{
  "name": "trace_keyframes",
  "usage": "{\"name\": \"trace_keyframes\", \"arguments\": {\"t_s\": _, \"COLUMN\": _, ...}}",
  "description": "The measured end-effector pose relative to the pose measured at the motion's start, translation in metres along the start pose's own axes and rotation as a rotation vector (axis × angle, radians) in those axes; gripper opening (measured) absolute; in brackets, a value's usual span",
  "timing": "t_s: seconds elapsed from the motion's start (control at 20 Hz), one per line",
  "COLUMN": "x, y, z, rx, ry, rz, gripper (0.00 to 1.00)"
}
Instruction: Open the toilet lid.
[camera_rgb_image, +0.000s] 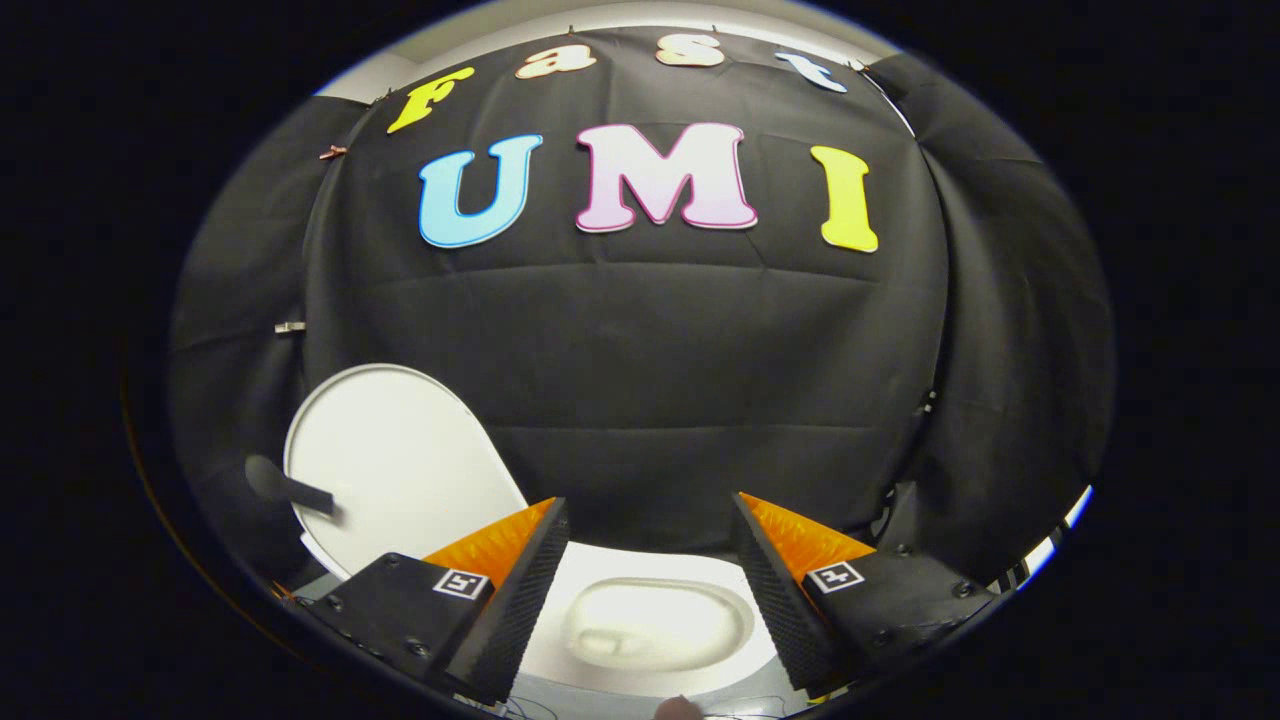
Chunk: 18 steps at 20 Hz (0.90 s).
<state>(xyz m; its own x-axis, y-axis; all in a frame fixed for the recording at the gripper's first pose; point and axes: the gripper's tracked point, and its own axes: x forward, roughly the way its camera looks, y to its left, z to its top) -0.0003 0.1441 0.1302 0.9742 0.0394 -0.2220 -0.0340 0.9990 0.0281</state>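
A small white toilet (655, 625) sits low between my two fingers, its bowl in plain sight from above. Its white oval lid (400, 465) stands raised to the left, beyond my left finger, with a short dark handle (288, 487) sticking out of its face. My gripper (650, 520) hovers above the bowl, open, with a wide gap and nothing held between the fingers.
Black cloth walls close in just behind the toilet and on both sides. A pale floor strip and thin wires lie in front of the bowl. A striped edge (1040, 555) shows at the far right.
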Motion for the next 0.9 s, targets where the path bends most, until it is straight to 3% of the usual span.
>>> {"name": "trace_keyframes", "arguments": {"t_s": 0.2, "x": 0.001, "y": -0.035, "z": -0.062, "rx": 0.036, "ry": 0.006, "rz": 0.020, "gripper": 1.00}}
{"name": "trace_keyframes", "arguments": {"t_s": 0.5, "x": 0.006, "y": -0.090, "z": -0.123, "rx": 0.056, "ry": -0.067, "rz": -0.048, "gripper": 0.99}}
{"name": "trace_keyframes", "arguments": {"t_s": 0.7, "x": 0.003, "y": -0.103, "z": -0.116, "rx": 0.071, "ry": -0.190, "rz": -0.054, "gripper": 0.99}}
{"name": "trace_keyframes", "arguments": {"t_s": 0.9, "x": 0.009, "y": -0.109, "z": -0.123, "rx": 0.054, "ry": -0.193, "rz": -0.059, "gripper": 0.99}}
